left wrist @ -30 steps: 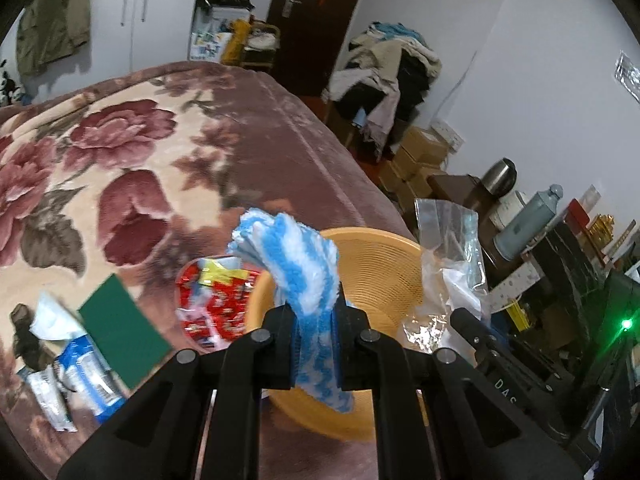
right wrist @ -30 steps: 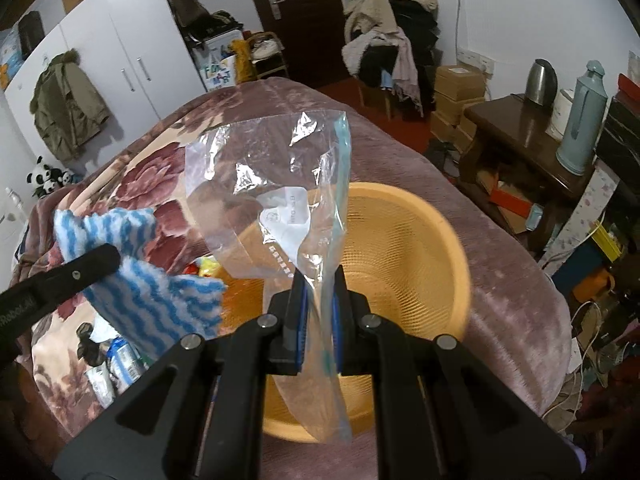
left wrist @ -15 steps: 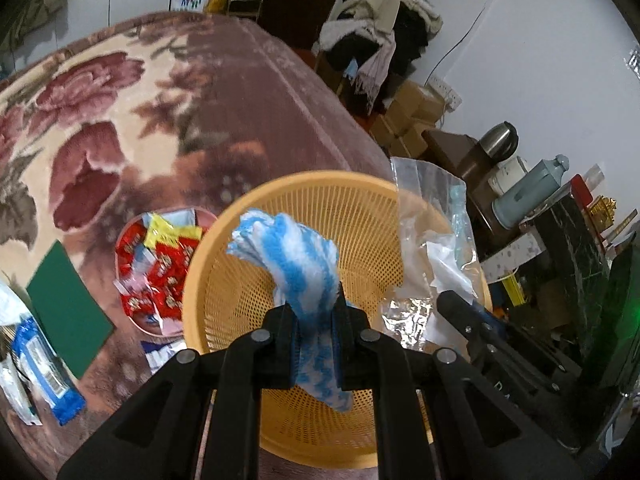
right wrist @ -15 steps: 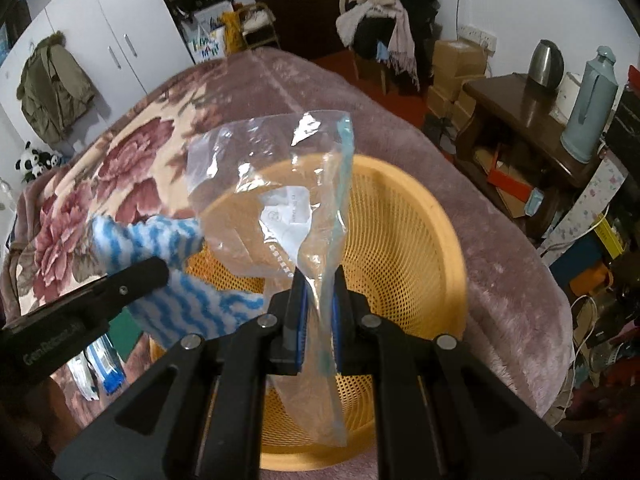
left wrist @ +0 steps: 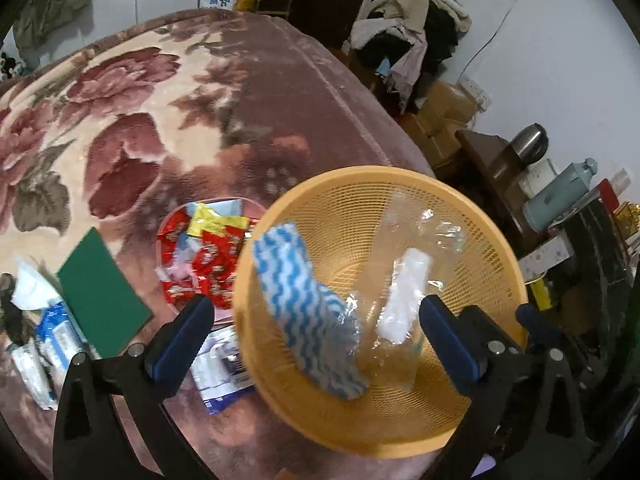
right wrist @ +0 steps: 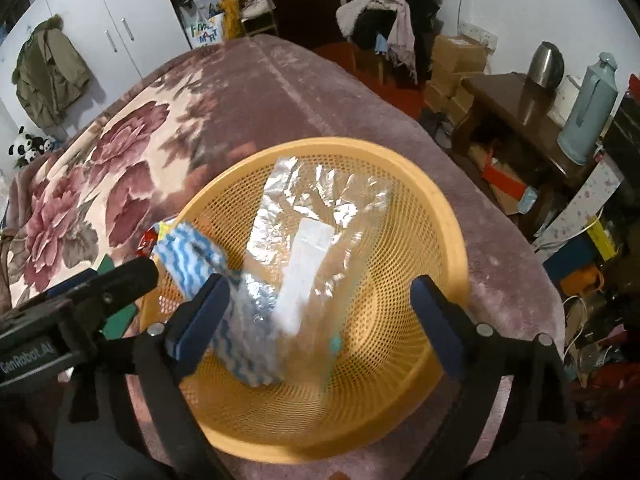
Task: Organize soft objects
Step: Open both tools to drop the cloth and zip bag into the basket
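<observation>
A round orange mesh basket (left wrist: 472, 208) (right wrist: 436, 200) sits on the flowered blanket. A blue-and-white striped cloth (left wrist: 304, 304) (right wrist: 192, 256) and a clear plastic bag (left wrist: 408, 280) (right wrist: 316, 216) are inside it, both blurred. My left gripper (left wrist: 316, 340) is open over the basket, its fingers either side of the cloth. My right gripper (right wrist: 320, 316) is open over the basket with the bag between its fingers, not gripped.
A pink dish of red and yellow snack packets (left wrist: 204, 256), a green pad (left wrist: 100, 292), and white and blue packets (left wrist: 52, 336) lie left of the basket. The bed edge and a cluttered side table (right wrist: 516, 96) are to the right.
Both grippers have opened and let go: the striped cloth and the plastic bag have dropped into the basket. Both grippers moved over the basket.
</observation>
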`<state>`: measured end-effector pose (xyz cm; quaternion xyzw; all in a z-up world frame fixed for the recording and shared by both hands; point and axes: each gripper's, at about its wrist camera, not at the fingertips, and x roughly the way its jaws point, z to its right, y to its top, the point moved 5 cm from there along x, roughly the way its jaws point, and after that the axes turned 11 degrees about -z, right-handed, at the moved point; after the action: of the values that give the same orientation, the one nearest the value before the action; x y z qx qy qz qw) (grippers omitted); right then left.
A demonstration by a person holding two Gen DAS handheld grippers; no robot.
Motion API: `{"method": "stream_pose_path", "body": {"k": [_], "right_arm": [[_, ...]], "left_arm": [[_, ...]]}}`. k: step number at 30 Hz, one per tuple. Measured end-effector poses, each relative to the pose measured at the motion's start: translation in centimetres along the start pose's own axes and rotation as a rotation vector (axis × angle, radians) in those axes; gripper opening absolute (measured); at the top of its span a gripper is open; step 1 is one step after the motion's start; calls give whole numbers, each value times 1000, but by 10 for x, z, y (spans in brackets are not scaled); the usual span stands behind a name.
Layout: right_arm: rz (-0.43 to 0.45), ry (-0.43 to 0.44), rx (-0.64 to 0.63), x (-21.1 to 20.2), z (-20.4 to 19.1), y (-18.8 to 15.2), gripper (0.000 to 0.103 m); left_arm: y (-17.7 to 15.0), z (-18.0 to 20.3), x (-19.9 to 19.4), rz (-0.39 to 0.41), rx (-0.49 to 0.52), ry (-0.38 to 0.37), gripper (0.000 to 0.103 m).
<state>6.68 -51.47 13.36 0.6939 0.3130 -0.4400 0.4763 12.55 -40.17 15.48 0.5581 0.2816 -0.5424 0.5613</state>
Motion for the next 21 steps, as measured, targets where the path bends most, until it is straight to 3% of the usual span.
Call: {"method": "stream_pose_path", "body": {"k": [11,21], "right_arm": [[-27,-66,-3,-4,-7,-16,103],[-66,-82,-32,-5,-30,-34,103]], "left_arm": [[-29,-36,-17,4,-7,143,103],[-60,-74,-25,-23,-51,167,103]]}}
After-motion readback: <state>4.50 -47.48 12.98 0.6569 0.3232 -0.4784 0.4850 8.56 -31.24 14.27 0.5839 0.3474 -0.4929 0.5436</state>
